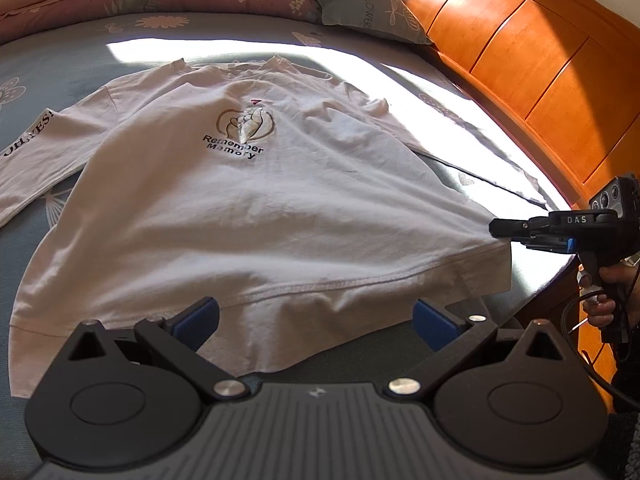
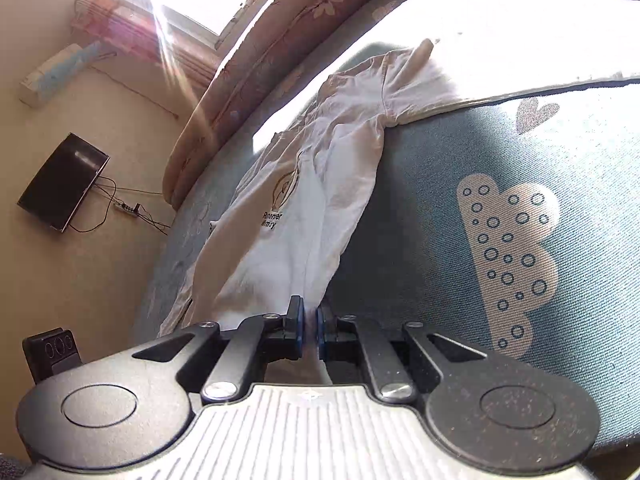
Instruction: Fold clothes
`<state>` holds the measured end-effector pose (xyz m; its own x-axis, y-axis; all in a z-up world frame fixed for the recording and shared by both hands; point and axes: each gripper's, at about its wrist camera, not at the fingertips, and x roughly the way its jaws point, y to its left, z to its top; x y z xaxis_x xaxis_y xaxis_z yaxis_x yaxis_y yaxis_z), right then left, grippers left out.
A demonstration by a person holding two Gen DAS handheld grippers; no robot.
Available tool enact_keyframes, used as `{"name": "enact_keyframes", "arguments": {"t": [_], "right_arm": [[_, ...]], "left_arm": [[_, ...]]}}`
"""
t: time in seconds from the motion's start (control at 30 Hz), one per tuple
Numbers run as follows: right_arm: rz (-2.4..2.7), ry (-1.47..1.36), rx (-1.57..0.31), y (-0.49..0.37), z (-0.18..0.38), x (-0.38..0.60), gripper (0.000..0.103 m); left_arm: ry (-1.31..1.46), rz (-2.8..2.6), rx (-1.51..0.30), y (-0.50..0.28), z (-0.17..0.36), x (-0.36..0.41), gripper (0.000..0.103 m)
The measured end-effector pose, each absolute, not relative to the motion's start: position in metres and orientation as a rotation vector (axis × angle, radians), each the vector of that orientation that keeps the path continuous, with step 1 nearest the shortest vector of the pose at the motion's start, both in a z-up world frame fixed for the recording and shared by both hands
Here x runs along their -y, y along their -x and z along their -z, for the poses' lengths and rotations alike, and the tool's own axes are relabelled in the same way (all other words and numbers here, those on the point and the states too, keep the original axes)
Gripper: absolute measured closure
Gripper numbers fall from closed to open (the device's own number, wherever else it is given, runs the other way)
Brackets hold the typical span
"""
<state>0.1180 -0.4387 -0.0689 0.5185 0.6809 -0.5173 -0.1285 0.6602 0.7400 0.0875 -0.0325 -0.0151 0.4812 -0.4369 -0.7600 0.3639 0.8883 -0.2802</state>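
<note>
One pale long-sleeved shirt (image 1: 248,200) lies face up on the blue flowered bed (image 1: 60,68), its sleeves spread to either side. The right hand-held gripper (image 2: 310,328) has its jaws pressed together on the shirt's hem corner at the bed's edge, lifting the cloth there. The left hand-held gripper (image 1: 316,320) hovers spread wide above the near hem, pinching nothing.

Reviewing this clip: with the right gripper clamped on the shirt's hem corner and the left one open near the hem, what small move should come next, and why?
Probably carry the right gripper across the shirt toward its left sleeve. It is shut on the hem corner, already raised off the bed, while the rest lies flat, so a first side fold looks set up. The left gripper hangs open above the hem.
</note>
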Motion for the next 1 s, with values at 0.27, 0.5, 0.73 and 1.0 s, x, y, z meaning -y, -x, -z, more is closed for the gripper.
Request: {"name": "enact_keyframes", "arguments": {"t": [0.27, 0.5, 0.73, 1.0], "right_arm": [[-0.452, -0.754, -0.948, -0.120, 0.095, 0.441, 0.078], [-0.485, -0.871, -0.920, -0.105, 0.120, 0.455, 0.049], [-0.602, -0.879, -0.844, -0.113, 0.133, 0.424, 0.046], [-0.609, -0.764, -0.899, -0.116, 0.139, 0.383, 0.097]], "left_arm": [[0.081, 0.476, -0.948, -0.086, 0.013, 0.030, 0.001], [0.078, 0.474, -0.960, -0.087, 0.015, 0.033, 0.001], [0.067, 0.487, -0.971, -0.087, 0.018, 0.040, 0.001], [0.068, 0.472, -0.975, -0.087, 0.018, 0.036, 0.001]]}}
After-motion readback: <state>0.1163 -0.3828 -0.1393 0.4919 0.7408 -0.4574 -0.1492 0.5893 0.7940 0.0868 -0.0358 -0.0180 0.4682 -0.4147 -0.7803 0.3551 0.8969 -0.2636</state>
